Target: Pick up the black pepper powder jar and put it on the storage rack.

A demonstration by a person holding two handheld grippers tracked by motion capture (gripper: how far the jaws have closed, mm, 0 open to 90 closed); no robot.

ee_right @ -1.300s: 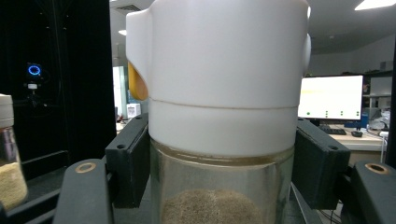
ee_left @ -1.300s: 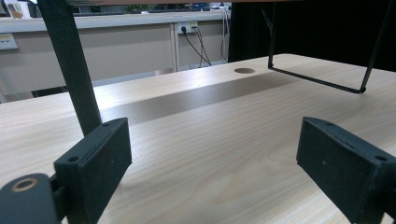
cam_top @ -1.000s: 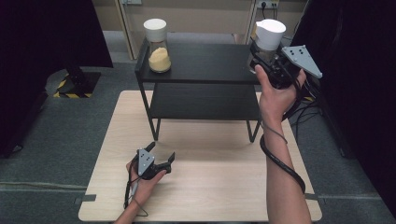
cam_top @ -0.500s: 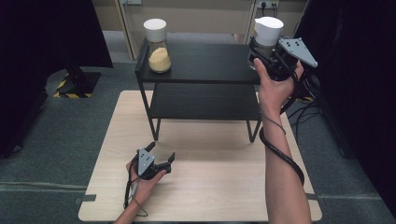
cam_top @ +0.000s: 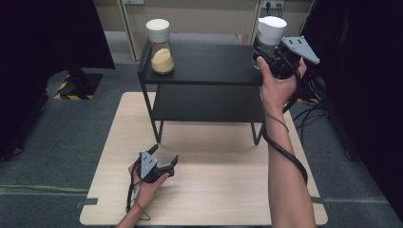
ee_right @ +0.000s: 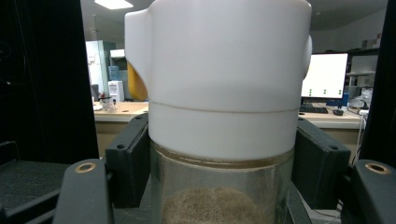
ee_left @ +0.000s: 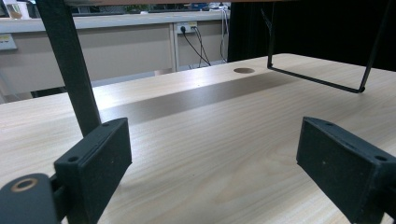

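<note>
My right gripper (cam_top: 267, 49) is shut on a glass jar (cam_top: 272, 29) with a white lid, at the right end of the black shelf's top (cam_top: 209, 61). In the right gripper view the pads (ee_right: 128, 158) press the glass just under the lid of the jar (ee_right: 219, 93), which holds brownish grains. The jar's base is hidden, so I cannot tell whether it rests on the shelf. My left gripper (cam_top: 164, 154) lies low on the wooden table (cam_top: 214, 190), open, with nothing between its jaws. The left gripper (ee_left: 212, 163) faces the shelf's leg (ee_left: 70, 65).
A second white-lidded jar (cam_top: 161, 45) with yellow powder stands at the left end of the shelf's top. The shelf has a lower board (cam_top: 209, 102) and thin legs. Dark curtains hang at both sides. Cables (cam_top: 309, 104) trail at the right.
My right gripper has shifted slightly away from me with the jar, and the jar stands more upright. The left gripper has not moved.
</note>
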